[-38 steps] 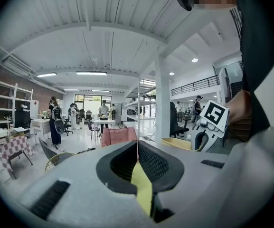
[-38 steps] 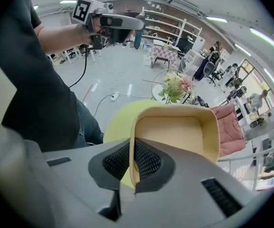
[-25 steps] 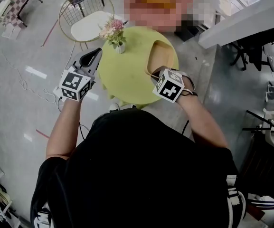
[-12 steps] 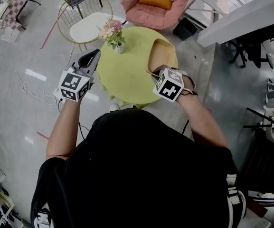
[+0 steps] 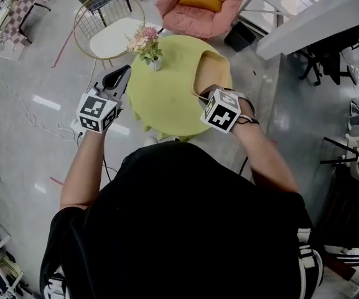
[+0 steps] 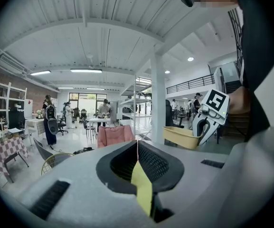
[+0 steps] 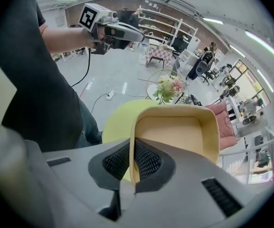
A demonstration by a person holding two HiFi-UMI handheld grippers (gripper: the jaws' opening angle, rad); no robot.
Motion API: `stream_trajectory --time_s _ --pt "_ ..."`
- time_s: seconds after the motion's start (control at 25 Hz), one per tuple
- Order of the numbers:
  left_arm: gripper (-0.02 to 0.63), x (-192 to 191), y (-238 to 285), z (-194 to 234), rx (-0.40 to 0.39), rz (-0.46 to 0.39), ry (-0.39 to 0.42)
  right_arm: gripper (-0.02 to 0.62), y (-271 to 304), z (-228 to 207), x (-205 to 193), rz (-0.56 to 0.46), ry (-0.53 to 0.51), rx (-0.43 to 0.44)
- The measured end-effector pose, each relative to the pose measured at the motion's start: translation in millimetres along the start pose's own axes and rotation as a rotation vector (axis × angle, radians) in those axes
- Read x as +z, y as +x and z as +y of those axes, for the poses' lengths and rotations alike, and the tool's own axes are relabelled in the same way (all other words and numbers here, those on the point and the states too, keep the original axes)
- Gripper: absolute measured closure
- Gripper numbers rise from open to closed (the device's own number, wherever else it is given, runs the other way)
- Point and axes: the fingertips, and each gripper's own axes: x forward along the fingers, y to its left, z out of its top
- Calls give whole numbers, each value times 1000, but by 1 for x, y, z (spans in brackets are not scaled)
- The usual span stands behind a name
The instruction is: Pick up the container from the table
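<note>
A shallow tan container (image 5: 209, 73) lies on the right side of the round yellow-green table (image 5: 167, 98). My right gripper (image 5: 202, 94) points steeply down and is shut on its near rim. In the right gripper view that rim (image 7: 133, 146) is pinched between the black pads, and the container (image 7: 174, 132) stretches away over the table (image 7: 115, 118). I cannot tell whether its base still touches the table. My left gripper (image 5: 120, 73) hovers left of the table edge, shut and holding nothing. From it the container (image 6: 180, 137) shows to the right.
A small vase of pink flowers (image 5: 148, 45) stands at the table's far left edge. Behind the table are a pink armchair (image 5: 204, 5) and a gold wire chair with a white seat (image 5: 111, 30). A white counter (image 5: 316, 23) runs at the right.
</note>
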Motion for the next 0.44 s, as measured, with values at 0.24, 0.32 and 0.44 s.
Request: stream_trajectory --time_s 0.24,0.32,0.44 --pt "588 8 3 -3 -25 -16 10 584 -8 4 -6 6 25 -14" --pt "588 9 5 -2 -29 -17 12 584 -8 3 -7 10 29 -14" --pt "588 9 7 -2 -37 -14 16 584 -7 3 -9 15 33 -14"
